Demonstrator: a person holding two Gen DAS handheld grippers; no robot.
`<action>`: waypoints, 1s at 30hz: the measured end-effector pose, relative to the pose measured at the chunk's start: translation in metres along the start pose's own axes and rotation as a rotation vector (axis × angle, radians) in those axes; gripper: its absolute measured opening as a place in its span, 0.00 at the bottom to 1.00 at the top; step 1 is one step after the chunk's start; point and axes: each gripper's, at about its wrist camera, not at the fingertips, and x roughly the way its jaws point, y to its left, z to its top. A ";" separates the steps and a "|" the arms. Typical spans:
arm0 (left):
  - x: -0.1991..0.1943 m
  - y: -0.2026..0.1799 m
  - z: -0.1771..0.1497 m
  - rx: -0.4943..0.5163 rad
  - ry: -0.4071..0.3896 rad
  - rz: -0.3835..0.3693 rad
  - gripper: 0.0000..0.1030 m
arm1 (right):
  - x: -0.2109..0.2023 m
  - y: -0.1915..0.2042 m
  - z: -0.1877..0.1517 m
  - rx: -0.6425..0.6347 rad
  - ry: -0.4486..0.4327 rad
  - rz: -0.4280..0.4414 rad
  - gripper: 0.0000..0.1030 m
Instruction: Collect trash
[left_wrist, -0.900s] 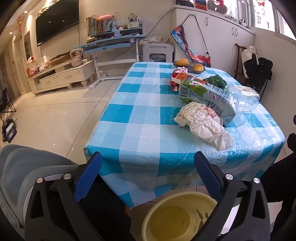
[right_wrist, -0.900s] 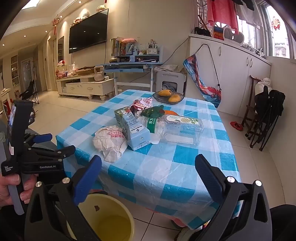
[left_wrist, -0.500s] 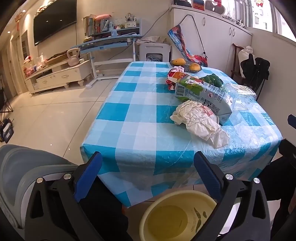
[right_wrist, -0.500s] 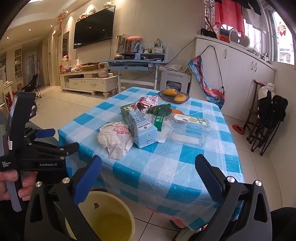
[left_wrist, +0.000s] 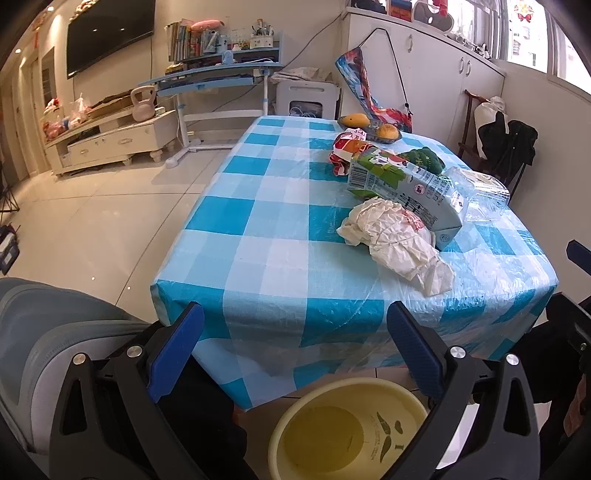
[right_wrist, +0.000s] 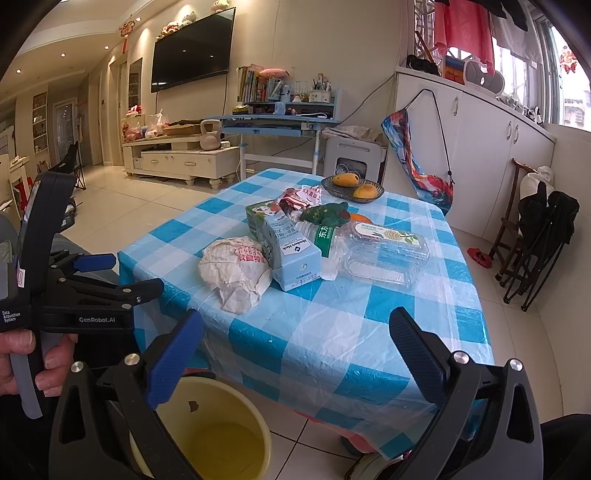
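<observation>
Table (left_wrist: 280, 258) w/ crumpled wrapper (left_wrist: 391, 236) nearer than before; left gripper (left_wrist: 295, 354) & right gripper (right_wrist: 295, 354) both wide, empty.

Left hand-held gripper (left_wrist: 295, 350): jaws fully spread, empty, pitched downward. Right hand-held gripper (right_wrist: 295, 354): jaws fully spread, empty, pitched downward less steeply. Left hand (right_wrist: 22, 365) wrapped around grip handle, fingers curled on trigger.

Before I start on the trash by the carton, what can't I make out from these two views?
- Yellow bucket: both views cut off its near side; gripper fingers cover part of the rim.
- Crumpled paper wrapper: contents hidden by its folds.
- Orange thing, right view: mostly behind the clear plastic box.
- Bottle: wedged between milk carton and box, cap unseen.
</observation>
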 end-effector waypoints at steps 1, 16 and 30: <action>0.000 0.001 0.000 -0.002 0.000 0.000 0.93 | 0.000 0.000 0.000 0.000 0.000 0.000 0.94; 0.001 0.001 -0.001 0.002 -0.001 -0.003 0.93 | 0.003 0.002 -0.002 -0.001 0.009 0.015 0.94; -0.001 0.004 0.001 -0.020 -0.008 -0.028 0.93 | 0.007 0.004 -0.002 -0.001 0.025 0.025 0.94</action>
